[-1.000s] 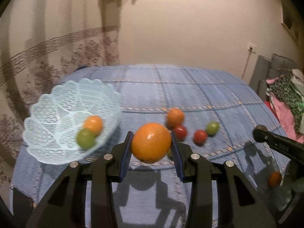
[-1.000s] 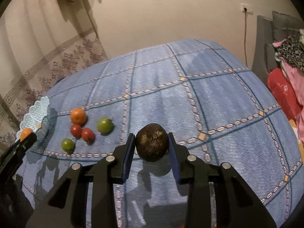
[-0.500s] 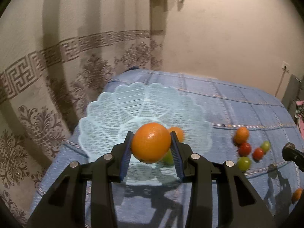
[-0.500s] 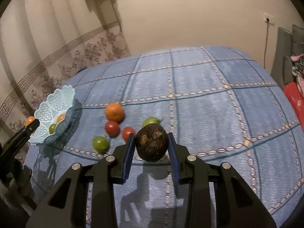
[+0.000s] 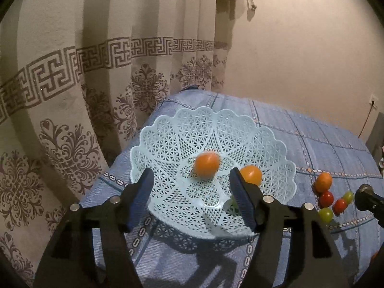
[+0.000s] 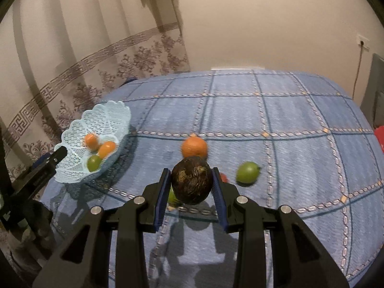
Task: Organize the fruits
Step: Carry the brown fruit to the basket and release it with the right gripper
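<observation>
My left hand-held gripper (image 5: 192, 198) spread, empty, over pale blue lattice plastic basket (image 5: 168, 141). Right hand-held gripper (image 6: 191, 184) pinching dark brown wrinkled round fruit (image 6: 191, 183); basket lies far-left of it.

Basket ahead of my left gripper

My left gripper (image 5: 194, 198) faces the basket (image 5: 168, 139) holding three fruits; loose fruits (image 5: 332, 198) lie right.

Dim warm indoor light; hard shadows toward camera; fisheye edges bent, corners black; fruit motion-blurred.
</observation>
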The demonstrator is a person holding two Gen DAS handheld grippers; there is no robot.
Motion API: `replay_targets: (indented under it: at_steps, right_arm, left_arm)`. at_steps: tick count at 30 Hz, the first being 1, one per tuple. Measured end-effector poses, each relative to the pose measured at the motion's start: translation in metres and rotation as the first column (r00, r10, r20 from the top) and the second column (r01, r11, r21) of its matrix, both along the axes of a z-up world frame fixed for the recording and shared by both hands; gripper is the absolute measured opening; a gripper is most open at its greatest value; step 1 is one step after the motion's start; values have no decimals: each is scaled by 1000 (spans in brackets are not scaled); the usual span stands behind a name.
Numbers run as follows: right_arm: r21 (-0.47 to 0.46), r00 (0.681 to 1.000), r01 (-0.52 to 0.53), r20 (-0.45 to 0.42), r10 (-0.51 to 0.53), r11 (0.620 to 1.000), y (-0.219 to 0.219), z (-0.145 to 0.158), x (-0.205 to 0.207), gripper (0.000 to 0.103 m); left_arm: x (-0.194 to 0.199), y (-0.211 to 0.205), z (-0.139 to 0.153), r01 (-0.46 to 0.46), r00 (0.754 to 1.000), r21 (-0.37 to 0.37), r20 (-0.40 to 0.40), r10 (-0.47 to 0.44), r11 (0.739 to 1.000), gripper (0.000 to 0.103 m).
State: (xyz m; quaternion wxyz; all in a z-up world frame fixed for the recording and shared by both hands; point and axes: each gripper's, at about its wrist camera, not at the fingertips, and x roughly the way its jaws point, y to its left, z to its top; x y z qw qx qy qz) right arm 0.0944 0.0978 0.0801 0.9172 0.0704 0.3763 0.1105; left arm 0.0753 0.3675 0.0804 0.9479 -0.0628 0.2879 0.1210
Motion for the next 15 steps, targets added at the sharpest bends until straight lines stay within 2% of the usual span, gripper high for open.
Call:
replay_targets:
  at_steps: [9, 10, 12, 15]
  right_arm:
    - [-5, 994, -102, 28, 102, 995, 52, 16, 7, 34]
    - [-4, 993, -118, 30, 118, 993, 60, 18, 9, 34]
    - [-6, 989, -140, 38, 141, 990, 72, 21, 11, 34]
    - [-7, 982, -178, 55, 178, 984, 93, 25, 17, 34]
  left_arm:
    - [-4, 18, -4, -60, 998, -50, -9, 60, 997, 69]
    - [-4, 20, -5, -68, 998, -51, -10, 67, 996, 71]
    - [-5, 22, -5, -86, 996, -58, -6, 86, 995, 81]
    - [-6, 24, -7, -102, 995, -73, -12, 102, 992, 85]
